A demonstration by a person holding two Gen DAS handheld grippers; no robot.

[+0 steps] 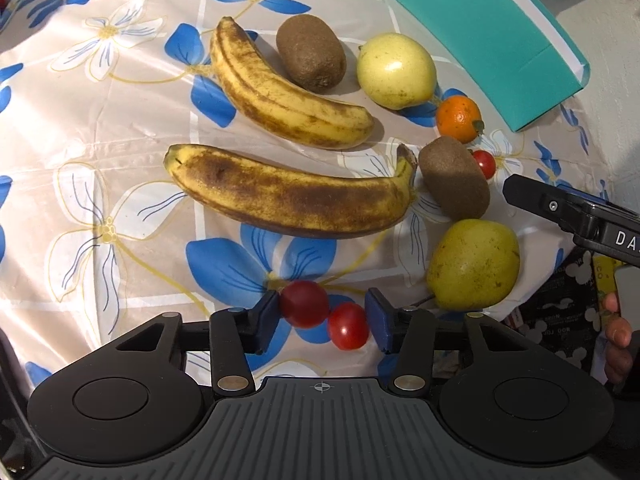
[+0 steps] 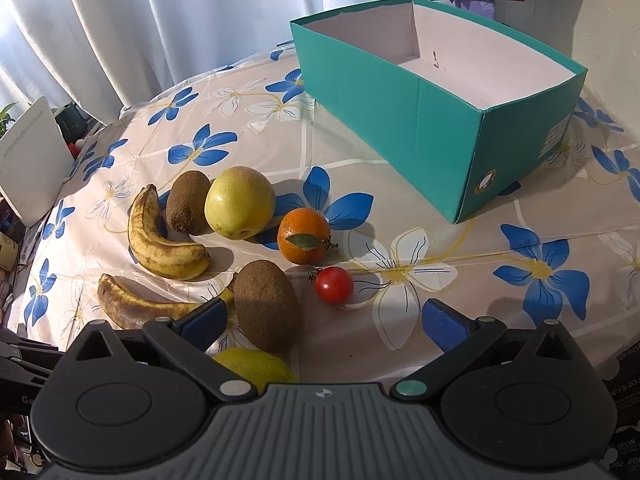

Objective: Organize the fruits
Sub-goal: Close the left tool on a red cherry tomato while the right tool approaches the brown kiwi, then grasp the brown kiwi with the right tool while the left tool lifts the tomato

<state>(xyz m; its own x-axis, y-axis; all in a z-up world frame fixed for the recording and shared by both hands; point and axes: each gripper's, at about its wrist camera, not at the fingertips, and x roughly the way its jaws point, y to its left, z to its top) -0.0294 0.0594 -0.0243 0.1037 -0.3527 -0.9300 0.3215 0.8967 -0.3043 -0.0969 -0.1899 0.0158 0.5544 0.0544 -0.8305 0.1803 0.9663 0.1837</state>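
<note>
Fruit: bananas point(image 1: 288, 196), kiwis point(image 1: 454, 178), loose on flowered tablecloth point(image 2: 440, 216). Teal box point(image 2: 424, 136): empty, small unreadable label. Left gripper point(image 1: 322, 322): two tomatoes point(image 1: 304, 304) between pads, grip uncertain. Right gripper point(image 2: 324, 322): spread, empty.

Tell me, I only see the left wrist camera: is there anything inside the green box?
Observer: No, the teal box looks empty; its inside is plain white.
Operator: Is the other gripper open?
Observer: Yes, the right gripper is wide open, gripping nothing.
Operator: What's at the very back?
Observer: A white curtain.
</note>
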